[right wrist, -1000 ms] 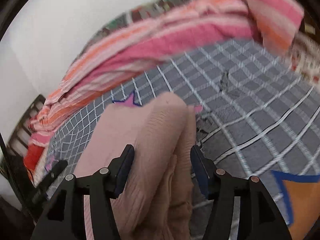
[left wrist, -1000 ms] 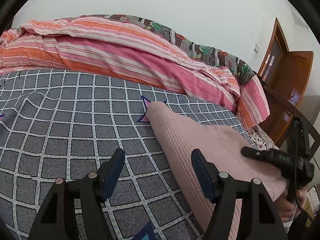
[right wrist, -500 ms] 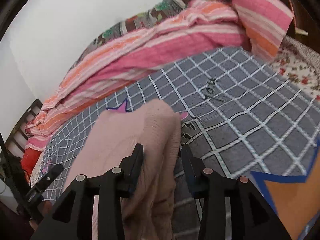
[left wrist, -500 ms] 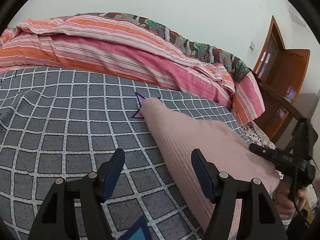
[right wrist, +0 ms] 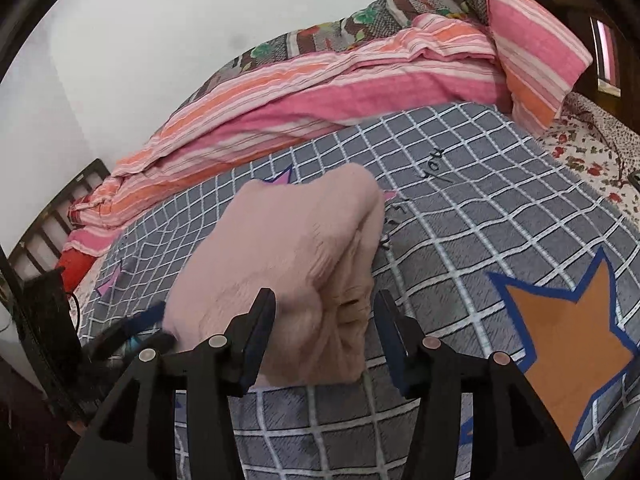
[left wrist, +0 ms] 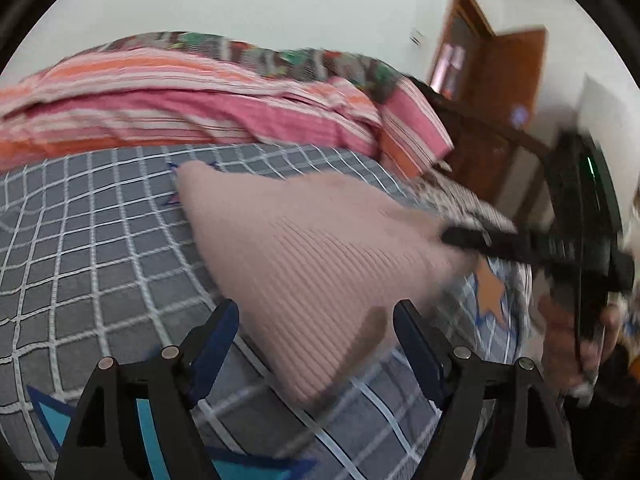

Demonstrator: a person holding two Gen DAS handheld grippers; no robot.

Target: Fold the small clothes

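A folded pale pink ribbed knit garment [left wrist: 304,248] lies on the grey checked bedsheet [left wrist: 88,232]. My left gripper [left wrist: 316,340] is open, its jaws on either side of the garment's near corner, holding nothing. In the right wrist view the garment [right wrist: 288,264] is a thick bundle with stacked folded edges on its right side. My right gripper [right wrist: 326,336] is open around the bundle's near end, its blue pads apart from the cloth. In the left wrist view the right gripper [left wrist: 496,240] shows blurred at the garment's right corner.
A rolled pink and orange striped quilt [right wrist: 340,92] lies along the far side of the bed, with a floral blanket behind it. An orange star print [right wrist: 560,320] marks the sheet at right. A wooden door [left wrist: 500,76] and dark bed frame stand at right.
My right gripper, half closed on the bundle half a second ago, has opened wider and let it go. My left gripper has shifted right and nearer the garment; the left wrist view is now blurred.
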